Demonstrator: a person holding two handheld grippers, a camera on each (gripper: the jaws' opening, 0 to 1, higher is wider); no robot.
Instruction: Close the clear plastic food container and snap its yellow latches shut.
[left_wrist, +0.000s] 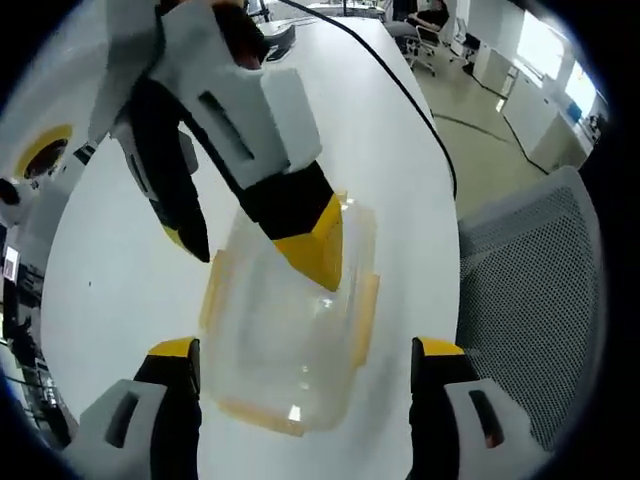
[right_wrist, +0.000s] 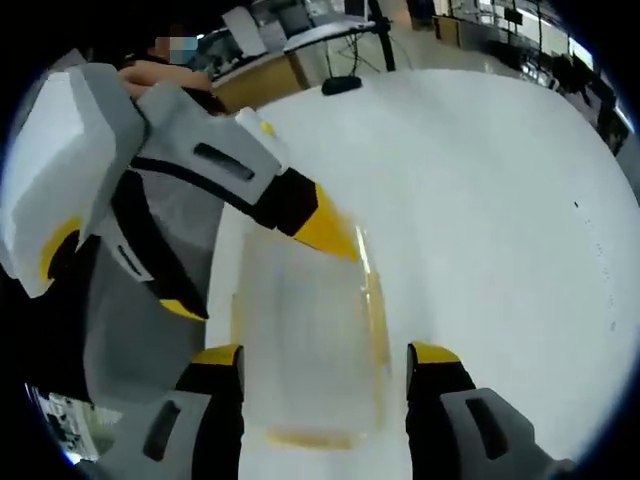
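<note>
- Left gripper (left_wrist: 305, 365): jaws wide apart, straddling clear food container (left_wrist: 290, 320) on white table (left_wrist: 120, 270).
- Right gripper (right_wrist: 325, 365): jaws apart, flanking it.
- Long axis running away between both jaws.

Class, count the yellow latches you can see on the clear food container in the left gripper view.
3. On the container: one along its left edge, one on the right edge, one on the near edge. A fourth may hide behind the other gripper's jaw.

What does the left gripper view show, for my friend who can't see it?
A clear plastic food container with yellow latches sits on a white table, between the left claw's open tips. The right claw reaches down from above, one yellow tip over the container's lid. A grey mesh chair stands beside the table.
</note>
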